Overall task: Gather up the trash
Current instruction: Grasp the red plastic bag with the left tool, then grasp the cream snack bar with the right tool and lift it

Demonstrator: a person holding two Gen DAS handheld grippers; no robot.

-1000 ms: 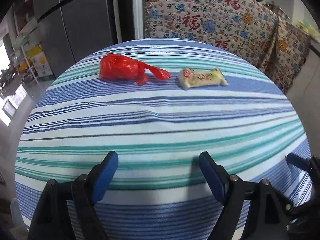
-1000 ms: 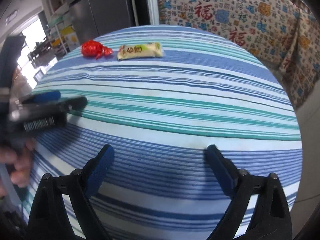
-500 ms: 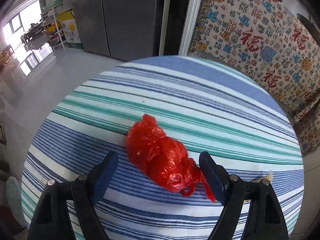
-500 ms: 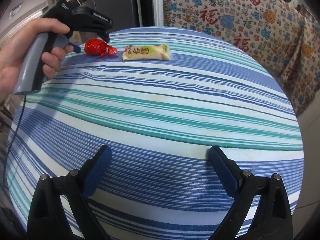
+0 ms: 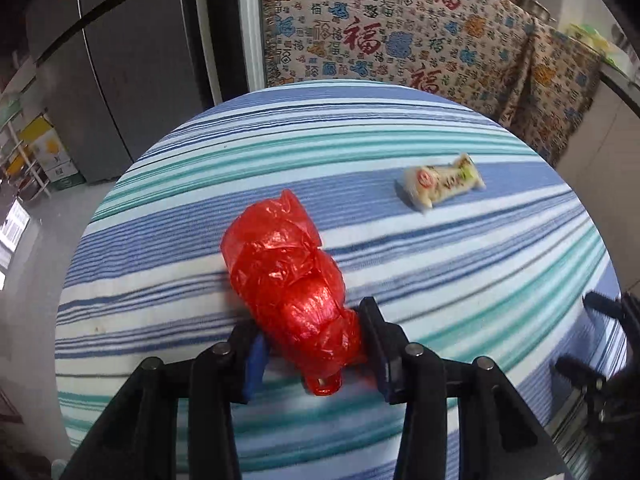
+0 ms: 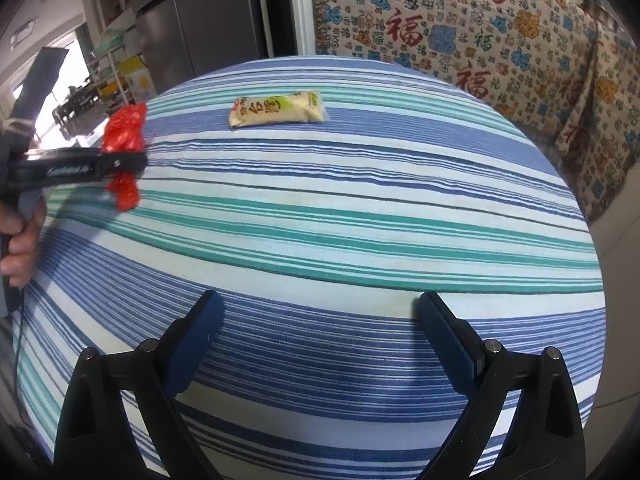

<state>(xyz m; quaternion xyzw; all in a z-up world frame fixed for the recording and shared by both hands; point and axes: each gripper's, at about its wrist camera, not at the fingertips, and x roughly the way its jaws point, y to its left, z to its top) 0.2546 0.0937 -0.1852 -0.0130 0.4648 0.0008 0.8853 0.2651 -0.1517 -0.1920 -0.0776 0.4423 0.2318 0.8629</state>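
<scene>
A crumpled red plastic bag (image 5: 288, 280) is clamped between the fingers of my left gripper (image 5: 314, 350), held just above the striped tablecloth. In the right wrist view the bag (image 6: 124, 136) hangs from the left gripper (image 6: 120, 166) at the far left. A cream snack wrapper (image 5: 442, 182) lies flat on the table beyond the bag, to the right; it also shows in the right wrist view (image 6: 278, 111) at the far side. My right gripper (image 6: 316, 332) is open and empty, low over the near part of the table.
The round table (image 6: 360, 216) has a blue, teal and white striped cloth. A sofa with a patterned cover (image 6: 460, 28) stands behind it. A grey fridge (image 5: 132, 60) and a shelf rack (image 6: 116, 76) stand at the back left.
My left gripper has shut on the red bag and lifted it off the cloth, turning right so the wrapper is in view again. The right gripper has stayed nearly still.
</scene>
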